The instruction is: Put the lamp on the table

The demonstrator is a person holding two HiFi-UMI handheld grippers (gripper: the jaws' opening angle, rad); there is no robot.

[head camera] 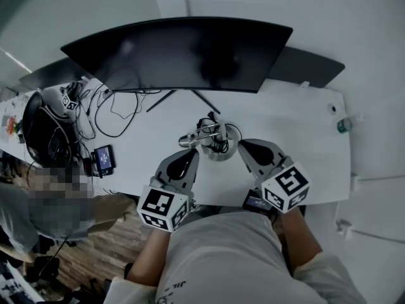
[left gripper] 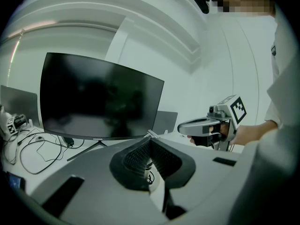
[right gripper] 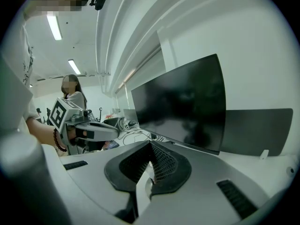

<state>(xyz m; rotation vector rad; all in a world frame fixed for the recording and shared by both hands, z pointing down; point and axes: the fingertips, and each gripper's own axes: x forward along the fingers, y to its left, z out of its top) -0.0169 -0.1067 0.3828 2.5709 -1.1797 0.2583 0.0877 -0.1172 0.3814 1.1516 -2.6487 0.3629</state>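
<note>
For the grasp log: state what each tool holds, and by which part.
Nothing is held. The left tool and the right tool are shut, empty; the lamp sits on the desk between them.

The left forearm (head camera: 147, 258) and right forearm (head camera: 305, 244) reached forward from the torso and angled inward, so that the two tools converged ahead of the chest. The left tongs (head camera: 192, 152) pointed forward and toward the right, jaws closed with their tips meeting; its marker cube (head camera: 164, 209) sat over the left hand and hid it. The right tongs (head camera: 243, 145) pointed forward and toward the left, jaws likewise closed tip to tip, its marker cube (head camera: 286, 187) tilted above the grip. The two sets of tips lay near each other but apart. In the left gripper view the right hand (left gripper: 246, 134) wrapped the handle from behind.
</note>
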